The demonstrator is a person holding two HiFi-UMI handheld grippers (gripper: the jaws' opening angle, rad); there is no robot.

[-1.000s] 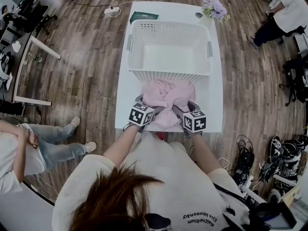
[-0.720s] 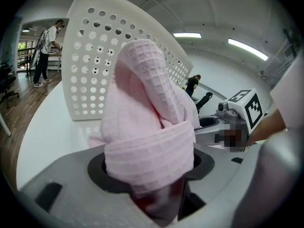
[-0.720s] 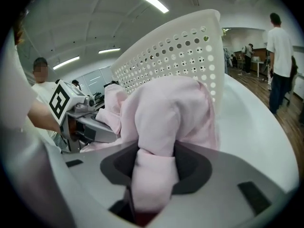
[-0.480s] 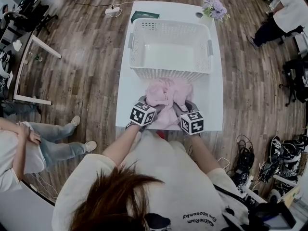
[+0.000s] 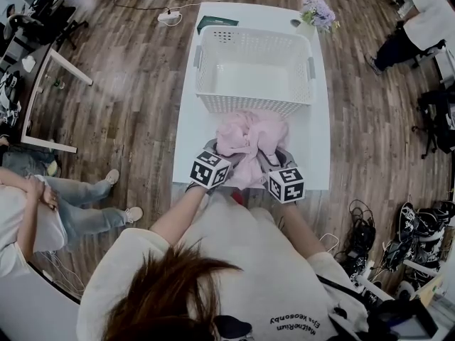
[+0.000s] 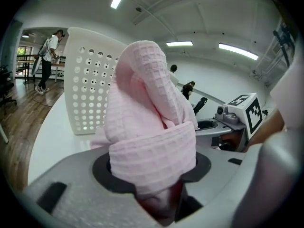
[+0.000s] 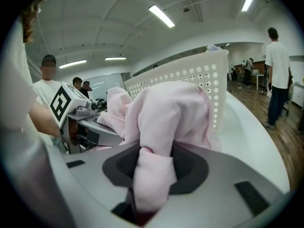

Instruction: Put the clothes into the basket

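A pink waffle-knit garment (image 5: 250, 135) lies bunched on the white table (image 5: 190, 137), just in front of the white perforated basket (image 5: 254, 106), which has nothing in it. My left gripper (image 5: 215, 150) holds the garment's left side. In the left gripper view a thick fold of the cloth (image 6: 152, 156) fills the gap between the jaws, which are still closing on it. My right gripper (image 5: 277, 155) has the right side, and there too the jaws are closing, with a pinched fold of the pink garment (image 7: 153, 170) pressed between them. The basket wall (image 7: 190, 77) stands right behind the cloth.
A vase of purple flowers (image 5: 317, 11) and a dark green book (image 5: 217, 24) sit at the table's far end behind the basket. A person (image 5: 43, 215) sits on the floor at the left. Shoes and cables (image 5: 405, 233) crowd the floor at the right.
Both grippers have closed on the pink garment. The cloth, spread flatter a second ago, is now gathered into a taller bunch between them.
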